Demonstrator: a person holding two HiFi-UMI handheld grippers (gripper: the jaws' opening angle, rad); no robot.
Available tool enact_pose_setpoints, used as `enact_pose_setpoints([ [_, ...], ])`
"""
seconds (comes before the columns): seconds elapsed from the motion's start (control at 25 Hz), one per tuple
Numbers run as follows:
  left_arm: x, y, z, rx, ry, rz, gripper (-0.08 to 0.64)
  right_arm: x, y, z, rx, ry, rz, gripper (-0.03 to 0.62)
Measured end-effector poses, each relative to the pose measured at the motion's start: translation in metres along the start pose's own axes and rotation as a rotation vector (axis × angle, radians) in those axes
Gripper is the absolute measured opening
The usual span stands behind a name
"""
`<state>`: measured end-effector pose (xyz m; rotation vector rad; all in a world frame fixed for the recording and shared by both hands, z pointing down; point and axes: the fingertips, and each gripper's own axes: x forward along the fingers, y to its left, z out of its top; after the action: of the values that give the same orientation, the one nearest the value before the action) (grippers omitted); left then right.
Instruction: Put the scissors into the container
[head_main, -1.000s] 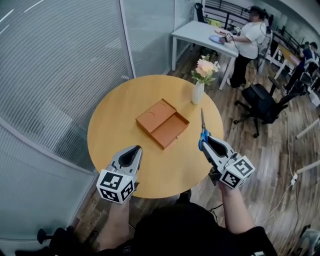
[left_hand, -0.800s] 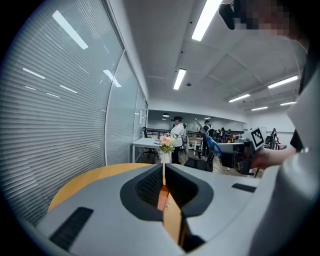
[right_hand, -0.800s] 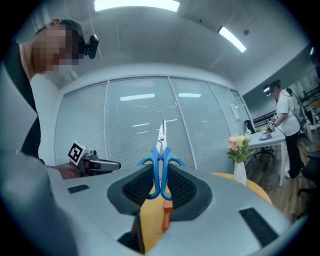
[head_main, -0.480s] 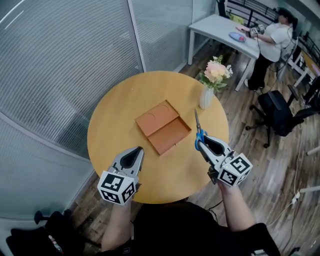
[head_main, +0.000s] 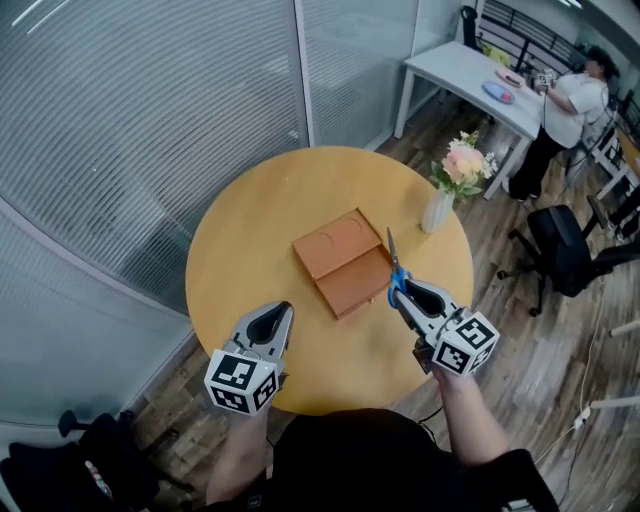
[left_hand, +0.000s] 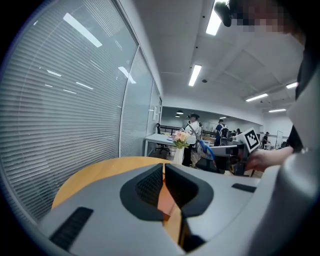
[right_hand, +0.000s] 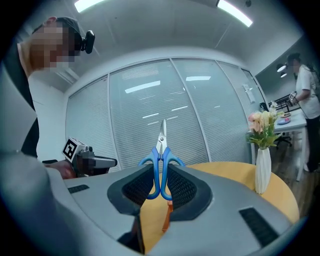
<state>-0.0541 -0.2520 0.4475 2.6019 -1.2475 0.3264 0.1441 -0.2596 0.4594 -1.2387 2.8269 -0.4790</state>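
Blue-handled scissors (head_main: 396, 274) stand blades-up in my right gripper (head_main: 402, 293), which is shut on their handles (right_hand: 161, 169). In the head view the blades overlap the right edge of the open orange container (head_main: 345, 262) that lies in the middle of the round wooden table (head_main: 240, 240). My left gripper (head_main: 278, 316) hovers over the table's near edge, left of the container. Its jaws are shut with nothing between them (left_hand: 164, 169), and a strip of the orange container (left_hand: 163, 202) shows beyond them.
A white vase with pink flowers (head_main: 440, 205) stands on the table's right side, close behind the scissors. A glass wall with blinds (head_main: 150, 120) runs along the left. A person (head_main: 572, 115) stands by a white desk at the far right, near a black office chair (head_main: 560, 250).
My right gripper has carried the scissors left, from beside the container to over its right edge. The left gripper has hardly moved. The head camera has shifted.
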Motion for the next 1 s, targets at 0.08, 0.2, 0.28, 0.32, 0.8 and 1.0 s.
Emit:
enact_pose_setpoints([
  [0.08,-0.001,0.01,-0.003,-0.013,-0.009,-0.01,0.025,0.011,0.006,0.001,-0.019,0.016,-0.006,0.1],
  [0.2,-0.003,0.027,-0.007,0.002,-0.022,-0.007,0.025,0.024,0.005,0.007,-0.066,0.034,-0.021,0.1],
  [0.28,-0.001,0.041,-0.008,-0.014,-0.033,0.009,0.025,0.031,-0.002,0.011,-0.096,0.053,-0.034,0.1],
  [0.32,0.0,0.046,-0.01,-0.031,-0.039,0.016,0.025,0.034,-0.007,0.011,-0.108,0.065,-0.037,0.1],
  [0.8,0.024,0.062,-0.014,-0.095,-0.021,0.205,0.025,0.094,-0.046,-0.048,-0.162,0.272,0.191,0.1],
  [1.0,0.036,0.058,-0.023,-0.134,-0.005,0.263,0.025,0.108,-0.073,-0.084,-0.222,0.392,0.269,0.1],
])
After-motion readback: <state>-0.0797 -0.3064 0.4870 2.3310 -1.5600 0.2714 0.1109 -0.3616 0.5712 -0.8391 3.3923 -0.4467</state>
